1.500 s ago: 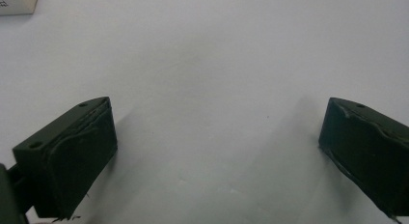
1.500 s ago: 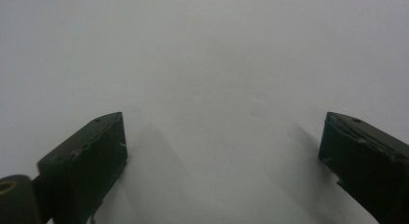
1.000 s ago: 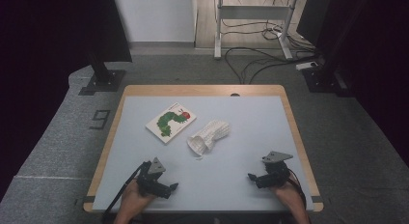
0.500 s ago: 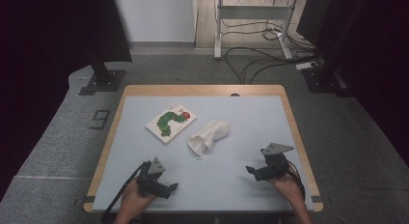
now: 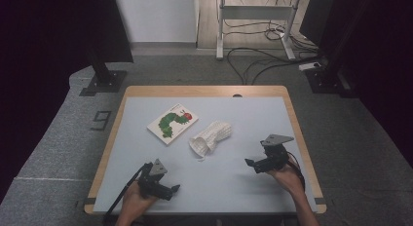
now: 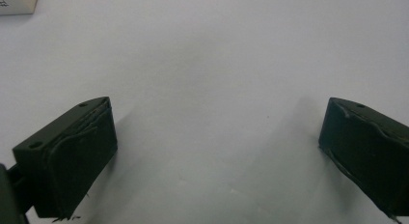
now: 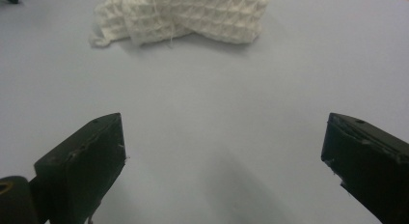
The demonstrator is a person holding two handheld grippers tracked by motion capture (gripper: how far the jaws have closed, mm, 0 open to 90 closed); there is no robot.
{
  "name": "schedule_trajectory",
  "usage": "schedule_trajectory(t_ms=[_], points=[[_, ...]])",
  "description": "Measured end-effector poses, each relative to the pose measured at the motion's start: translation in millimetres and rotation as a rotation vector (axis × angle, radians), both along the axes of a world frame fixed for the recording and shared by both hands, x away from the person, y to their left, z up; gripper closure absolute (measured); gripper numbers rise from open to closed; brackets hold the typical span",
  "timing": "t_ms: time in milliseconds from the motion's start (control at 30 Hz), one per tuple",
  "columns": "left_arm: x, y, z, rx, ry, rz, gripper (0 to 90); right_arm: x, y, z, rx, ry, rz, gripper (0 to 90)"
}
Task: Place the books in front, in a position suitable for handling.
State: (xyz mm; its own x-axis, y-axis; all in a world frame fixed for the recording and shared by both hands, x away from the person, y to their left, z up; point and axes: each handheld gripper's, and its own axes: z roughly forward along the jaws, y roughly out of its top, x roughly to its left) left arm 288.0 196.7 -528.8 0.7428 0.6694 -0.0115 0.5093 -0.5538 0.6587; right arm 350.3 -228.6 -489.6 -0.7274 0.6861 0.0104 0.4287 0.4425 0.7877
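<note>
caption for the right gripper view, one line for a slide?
Right gripper, black jaws wide apart and just opened further, nothing between them, above the pale blue table, facing a crumpled white waffle-weave cloth.

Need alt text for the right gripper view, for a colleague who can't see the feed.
The right gripper hangs open above the pale table, nothing between its two black jaws. Ahead of them lies a crumpled white waffle-weave cloth, untouched.

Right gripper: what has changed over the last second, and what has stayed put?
The right gripper has lifted off the table and edged toward the white waffle cloth; its jaws have just been opening, with nothing between them. Nothing was taken hold of. The left gripper, the cloth and the caterpillar book stayed where they were.
</note>
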Motion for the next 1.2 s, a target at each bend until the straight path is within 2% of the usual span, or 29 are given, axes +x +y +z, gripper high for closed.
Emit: schedule_trajectory(t_ms=[200,533,1033,1200], points=[[0.0,0.0,0.0,0.0,0.0,0.0,0.0,12.3,13.0,7.7,-0.008,-0.012,0.03,0.0],[0.0,0.0,0.0,0.0,0.0,0.0,0.0,34.7,38.5,15.0,0.008,-0.024,0.088,0.0],[-0.1,0.0,0.0,0.0,0.0,0.0,0.0,61.3,73.9,23.8,0.012,-0.025,0.137,0.0],[-0.1,0.0,0.0,0.0,0.0,0.0,0.0,70.1,91.0,25.3,-0.019,-0.024,0.161,0.0]])
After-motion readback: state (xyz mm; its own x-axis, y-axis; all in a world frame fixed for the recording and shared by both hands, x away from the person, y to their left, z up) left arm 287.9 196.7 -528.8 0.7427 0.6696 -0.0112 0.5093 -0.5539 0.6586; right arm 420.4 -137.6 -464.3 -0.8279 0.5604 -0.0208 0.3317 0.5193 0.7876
